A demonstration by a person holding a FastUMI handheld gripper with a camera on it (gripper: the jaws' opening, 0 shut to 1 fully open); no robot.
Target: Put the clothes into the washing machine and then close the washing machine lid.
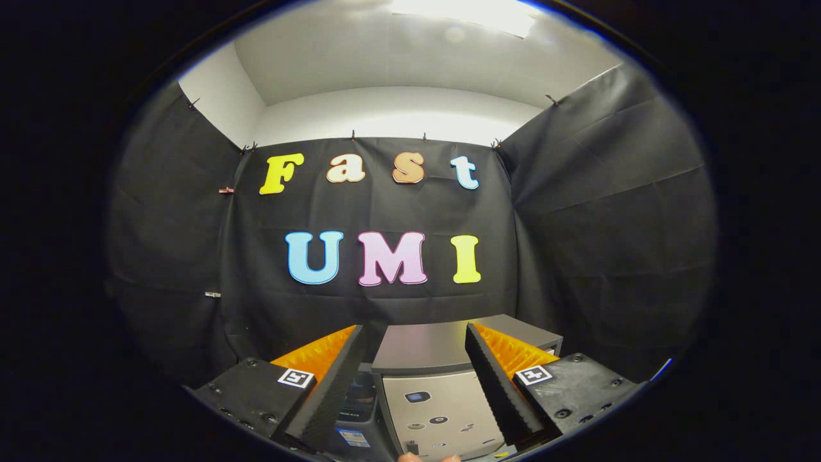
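Spread wide and gripping nothing, the hand-held gripper (410, 369) hangs above the washer (442, 385), which sits just ahead and below between its fingers (lid apparently down); clothes unseen.

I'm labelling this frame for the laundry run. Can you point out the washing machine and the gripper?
washing machine (436, 398): gripper view, on its pale front control panel, seen between the fingers.
gripper (415, 350): gripper view, midway between its two fingertips, which stand apart, open, with nothing held.
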